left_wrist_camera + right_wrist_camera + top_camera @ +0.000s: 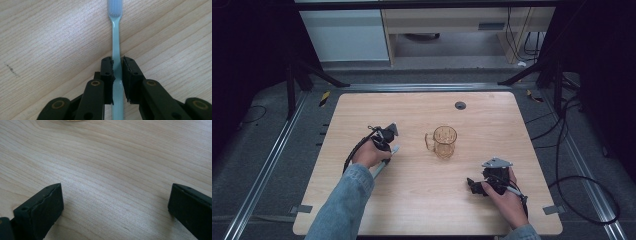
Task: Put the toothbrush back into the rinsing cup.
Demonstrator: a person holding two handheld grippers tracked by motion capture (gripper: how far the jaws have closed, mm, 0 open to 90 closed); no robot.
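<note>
High view shows a pale wooden counter (422,170) with a person's two forearms coming in from the near edge. The left hand-held gripper (393,148) sits left of centre, low over the wood, with a light blue toothbrush (384,162) running back under the hand. In the left gripper view its two black jaws are clamped tight on the toothbrush (115,37) handle, the pads (109,70) pressing on both sides; the bristled head points away along the counter (50,37), and whether the brush touches the wood I cannot tell. An amber glass mug (444,141) stands upright near the middle, handle turned toward the left hand-held gripper, well apart from the toothbrush. The right hand-held gripper (474,186) rests near the front right of the counter. In the right gripper view its jaws stand wide apart over bare wood (112,170), holding nothing.
</note>
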